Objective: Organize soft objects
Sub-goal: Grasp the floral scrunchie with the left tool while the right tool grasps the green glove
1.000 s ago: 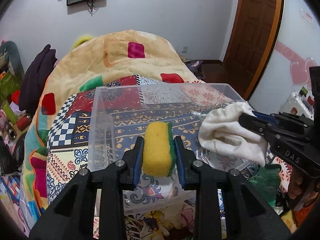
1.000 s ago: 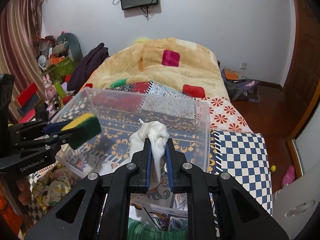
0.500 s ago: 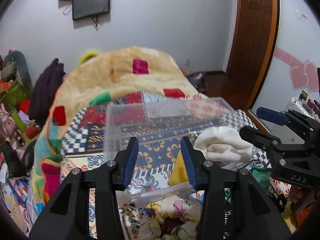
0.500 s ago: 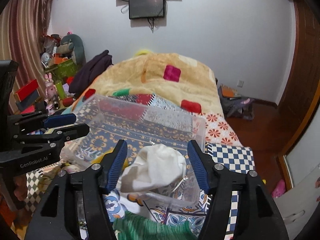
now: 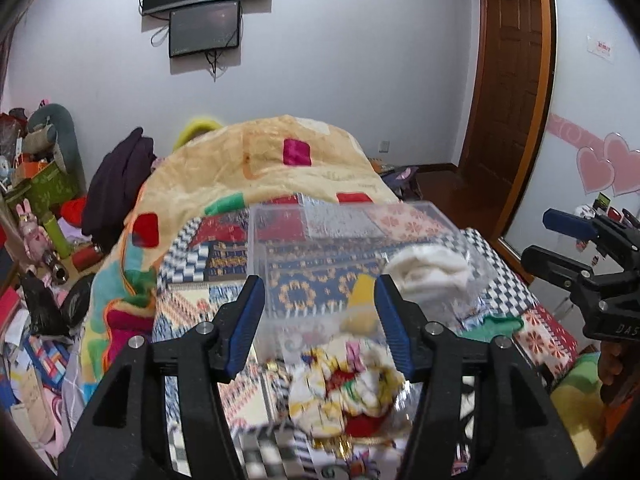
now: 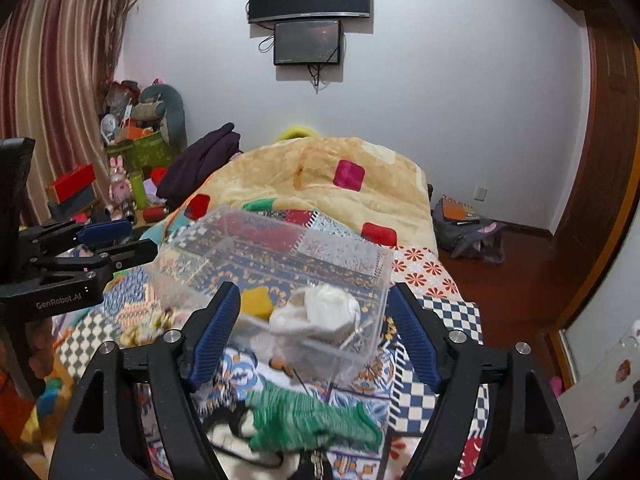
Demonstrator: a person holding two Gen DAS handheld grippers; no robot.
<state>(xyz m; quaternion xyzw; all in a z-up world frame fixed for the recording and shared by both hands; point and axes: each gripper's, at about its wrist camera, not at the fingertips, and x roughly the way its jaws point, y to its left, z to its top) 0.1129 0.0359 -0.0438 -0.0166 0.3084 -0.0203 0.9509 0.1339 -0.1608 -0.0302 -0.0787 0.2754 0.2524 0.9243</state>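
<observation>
A clear plastic bin (image 5: 280, 240) (image 6: 224, 236) sits on the patterned bed. Inside it lie a yellow sponge (image 5: 362, 300) (image 6: 256, 300) and a white cloth (image 5: 428, 272) (image 6: 320, 312). My left gripper (image 5: 320, 320) is open and empty, raised just before the bin's near wall. My right gripper (image 6: 314, 332) is open and empty, also before the bin. A floral cloth (image 5: 348, 380) and a green knitted cloth (image 6: 304, 420) (image 5: 500, 324) lie on the bed in front of the bin.
A beige blanket (image 5: 260, 172) with coloured squares covers the far bed. Clutter of boxes and toys (image 6: 128, 160) stands at the left wall. A wooden door (image 5: 508, 100) is at the right. Bags (image 6: 468, 228) lie on the floor.
Both grippers opened and dropped the sponge and the white cloth into the bin, then drew back and up. The jaws are now wider apart.
</observation>
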